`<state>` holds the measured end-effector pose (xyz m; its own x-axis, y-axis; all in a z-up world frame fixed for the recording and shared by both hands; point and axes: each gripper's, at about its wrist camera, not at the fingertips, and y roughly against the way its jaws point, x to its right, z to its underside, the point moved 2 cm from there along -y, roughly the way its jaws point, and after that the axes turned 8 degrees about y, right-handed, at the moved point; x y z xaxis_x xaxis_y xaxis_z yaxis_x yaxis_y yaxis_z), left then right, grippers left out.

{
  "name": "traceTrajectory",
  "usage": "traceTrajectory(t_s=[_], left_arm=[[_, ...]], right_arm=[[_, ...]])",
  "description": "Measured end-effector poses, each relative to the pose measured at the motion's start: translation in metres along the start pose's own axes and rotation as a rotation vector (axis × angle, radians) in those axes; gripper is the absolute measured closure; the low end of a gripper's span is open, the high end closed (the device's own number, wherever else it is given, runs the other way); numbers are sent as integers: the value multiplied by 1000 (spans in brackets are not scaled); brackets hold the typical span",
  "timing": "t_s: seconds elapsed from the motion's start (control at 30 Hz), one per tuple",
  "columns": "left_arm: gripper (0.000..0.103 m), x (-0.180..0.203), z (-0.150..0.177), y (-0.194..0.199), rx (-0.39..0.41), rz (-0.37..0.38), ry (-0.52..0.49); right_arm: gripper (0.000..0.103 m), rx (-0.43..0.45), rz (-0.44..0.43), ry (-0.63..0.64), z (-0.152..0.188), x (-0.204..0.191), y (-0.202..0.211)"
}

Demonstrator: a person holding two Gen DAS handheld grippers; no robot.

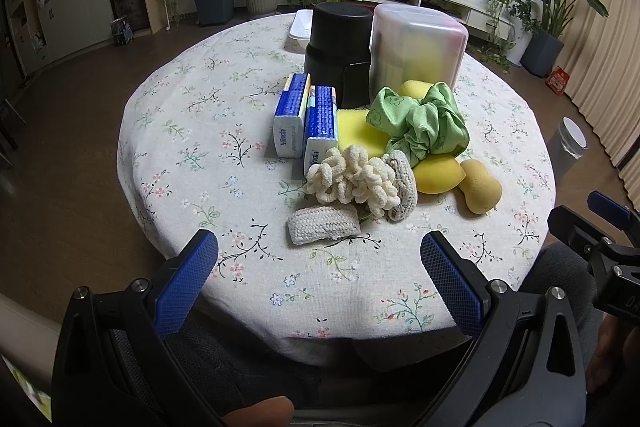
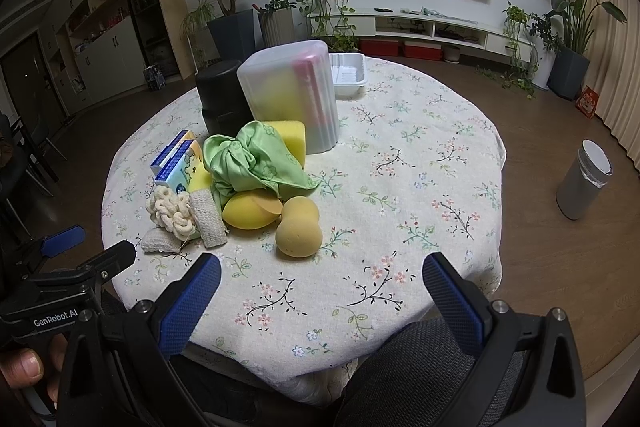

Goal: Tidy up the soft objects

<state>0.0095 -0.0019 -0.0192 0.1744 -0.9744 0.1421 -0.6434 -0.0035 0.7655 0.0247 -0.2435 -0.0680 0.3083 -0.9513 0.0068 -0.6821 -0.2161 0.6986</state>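
**On the round table: soft objects piled, both grippers empty**

Left wrist view: the left gripper (image 1: pixel 319 259) is held wide open, nothing gripped, at the near edge of the table (image 1: pixel 180 131). Just beyond it a grey knitted pad (image 1: pixel 323 225) lies before a cream loop scrunchie (image 1: pixel 352 179).

Right wrist view: the right gripper (image 2: pixel 321 279) is likewise spread and empty; a tan gourd-shaped sponge (image 2: pixel 299 227) is seen just beyond it, right of the scrunchie (image 2: pixel 170 211).

Matt porous sponge (image 2: pixel 299 227), satiny cloth (image 2: pixel 252 159)
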Motion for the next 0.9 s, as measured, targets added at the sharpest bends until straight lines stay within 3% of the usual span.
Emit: traceTrajectory(t_s=[0.6,0.9], left_arm=[[0,-40,-1,-21,-64,55,35],[0,-15,3,-51,-143,110,-42]], right_arm=[[0,-40,-20,-18,4,9,-21],[3,-77,-63,8,-9,8,-56]])
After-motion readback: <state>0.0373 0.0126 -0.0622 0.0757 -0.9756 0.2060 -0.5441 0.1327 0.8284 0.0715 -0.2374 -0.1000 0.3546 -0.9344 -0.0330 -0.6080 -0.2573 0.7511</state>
